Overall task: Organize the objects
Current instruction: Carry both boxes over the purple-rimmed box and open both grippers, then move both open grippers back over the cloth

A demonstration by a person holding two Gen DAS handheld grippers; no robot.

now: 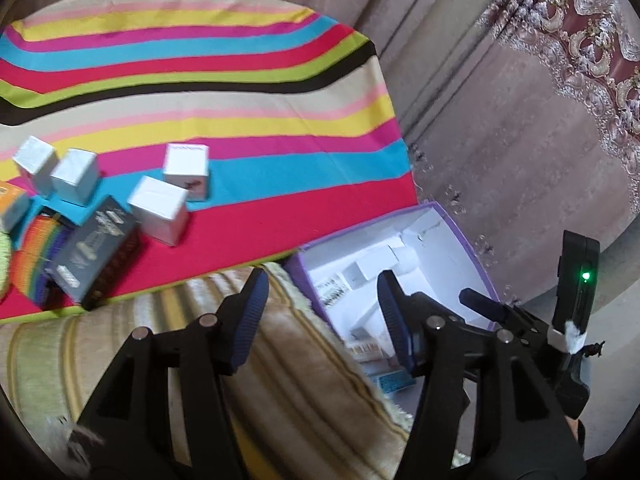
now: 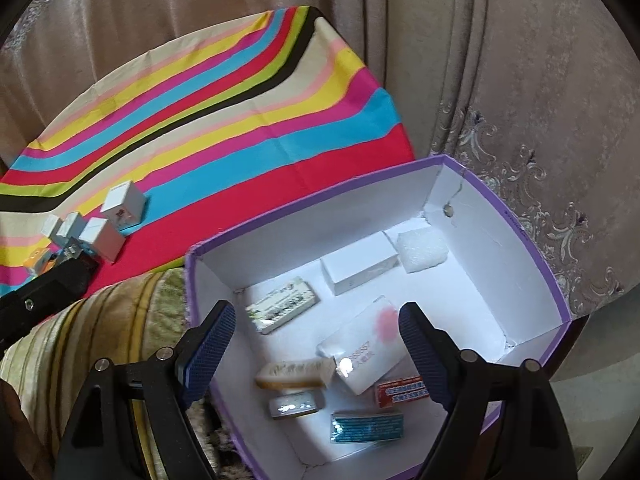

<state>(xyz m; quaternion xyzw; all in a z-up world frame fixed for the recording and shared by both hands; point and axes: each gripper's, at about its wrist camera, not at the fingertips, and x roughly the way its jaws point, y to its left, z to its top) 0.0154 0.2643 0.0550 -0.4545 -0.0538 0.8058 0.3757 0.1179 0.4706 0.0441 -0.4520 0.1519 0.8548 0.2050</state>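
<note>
Left wrist view
Fingers: the left gripper (image 1: 320, 312) has its fingers spread with nothing between the pads; one pad hangs over the fringed rug (image 1: 288, 360), the other over the purple box (image 1: 456, 224).
Task things: the loose packages lie on the striped cloth (image 1: 224, 92), near its front-left corner, up and to the left of the fingers.
Count: four small white cartons (image 1: 160, 210), one dark grey box (image 1: 98, 252), one rainbow-striped pack (image 1: 34, 260), and part of an orange carton (image 1: 12, 204) at the picture's left edge.
Key relation: the dark grey box is the nearest piece; its long axis runs slantwise toward the cloth's front edge. I'd judge this hand the better placed for the pile.

Right wrist view
Fingers: the right gripper (image 2: 316, 344) is spread wide and empty, poised over the open purple box (image 2: 520, 216), pointing down into it.
Box contents: eight pieces, as far as I can count: a white carton (image 2: 360, 268), a bubble-wrap pad (image 2: 422, 248), a green-printed box (image 2: 284, 308), a white pack with a pink spot (image 2: 364, 348), a tan-topped box (image 2: 296, 372), a small silvery box (image 2: 296, 404), a red box (image 2: 400, 392), a teal box (image 2: 368, 428).
Pile: the same cartons show small toward the cloth's left edge, well apart from these fingers.
Judgement: the cloth pile remains to be boxed.
</note>
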